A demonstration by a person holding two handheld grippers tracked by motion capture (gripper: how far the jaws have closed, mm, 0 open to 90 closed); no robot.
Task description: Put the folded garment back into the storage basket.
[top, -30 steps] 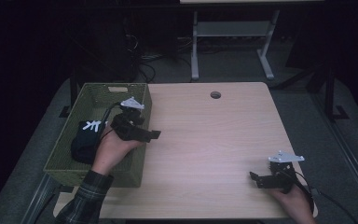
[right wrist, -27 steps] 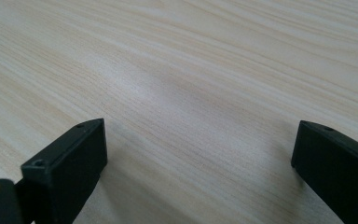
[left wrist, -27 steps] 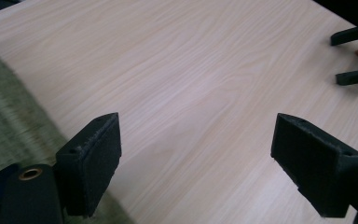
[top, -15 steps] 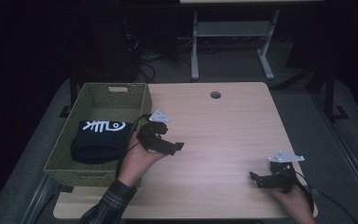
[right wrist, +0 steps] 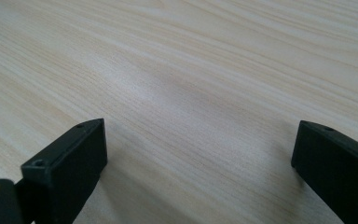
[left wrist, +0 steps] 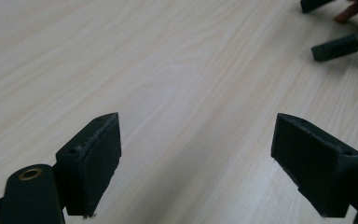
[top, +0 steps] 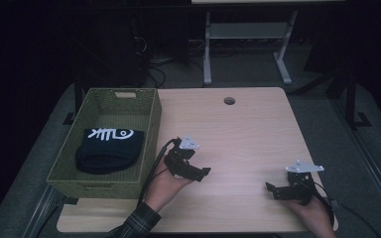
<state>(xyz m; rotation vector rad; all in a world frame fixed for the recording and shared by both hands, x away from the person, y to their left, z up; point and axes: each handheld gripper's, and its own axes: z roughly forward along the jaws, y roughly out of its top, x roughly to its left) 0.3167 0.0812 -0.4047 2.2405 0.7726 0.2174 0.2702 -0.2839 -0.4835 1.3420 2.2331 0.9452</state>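
Reading the scene from big to small, as I would run it from my seat:
worktop: pale wood grain, bare under both tools; I see the same grain in both gripper views.
basket: woven, olive green, sitting at the left edge of the worktop with its near wall towards me.
dark garment: folded black cloth with a white fish-bone print, lying flat on the basket floor, towards the near end.
handling, as I judge it: soft, light and limp; it will sag and unfold if I lift by one corner, and it will not slip or break.
where I would grip: across the thick folded edge nearest the worktop, pinching all layers together.
left tool: just right of the basket, over bare wood, jaws wide apart, holding nothing.
right tool: near the front right corner, well apart from the garment, jaws spread, nothing between them.
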